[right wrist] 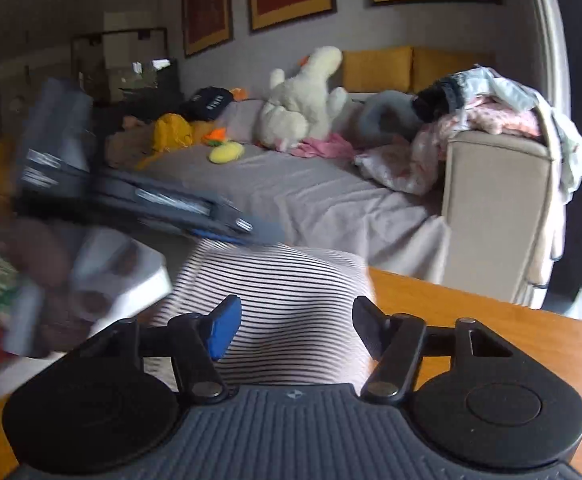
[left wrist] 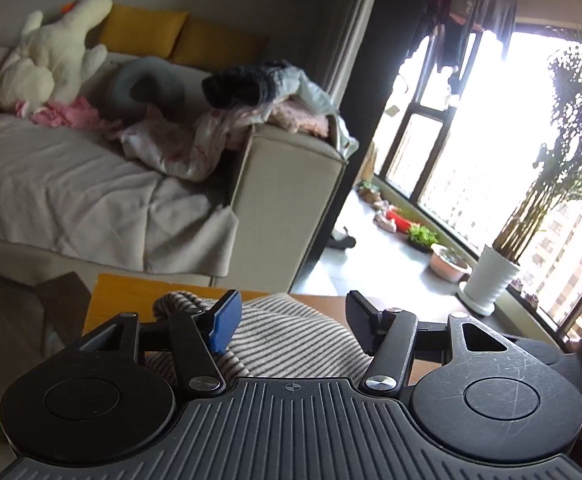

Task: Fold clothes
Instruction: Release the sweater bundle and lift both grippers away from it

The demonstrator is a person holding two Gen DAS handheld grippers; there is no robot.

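Striped cloth (left wrist: 291, 336) lies bunched on the wooden table (left wrist: 131, 300), near its far edge, and we see it from both wrist views as a rumpled mound of thin dark and pale stripes. Our left tool (left wrist: 293, 322) hangs just above that mound with its fingers spread wide; the blue pad (left wrist: 223, 326) on one finger lies against a raised fold of the cloth, while the dark pad opposite is apart from it, so nothing is clamped. Our right tool (right wrist: 293, 326) is likewise spread wide over the same striped cloth (right wrist: 291, 300), with fabric showing in the gap between its fingers but not pinched by them. In the right wrist view the left tool (right wrist: 131, 200) shows as a blurred dark body at the far left side of the cloth, its blue tip down at the cloth's far edge. A blurred hand (right wrist: 51, 272) appears below it, by a white object we cannot make out. Beyond the table's far edge stands a beige sofa (left wrist: 283, 200) draped in a grey sheet, carrying a white plush toy (left wrist: 51, 56), yellow cushions (left wrist: 143, 28) and a heap of clothes (left wrist: 259, 96) on its armrest. A potted plant (left wrist: 491, 276) stands by the bright window.
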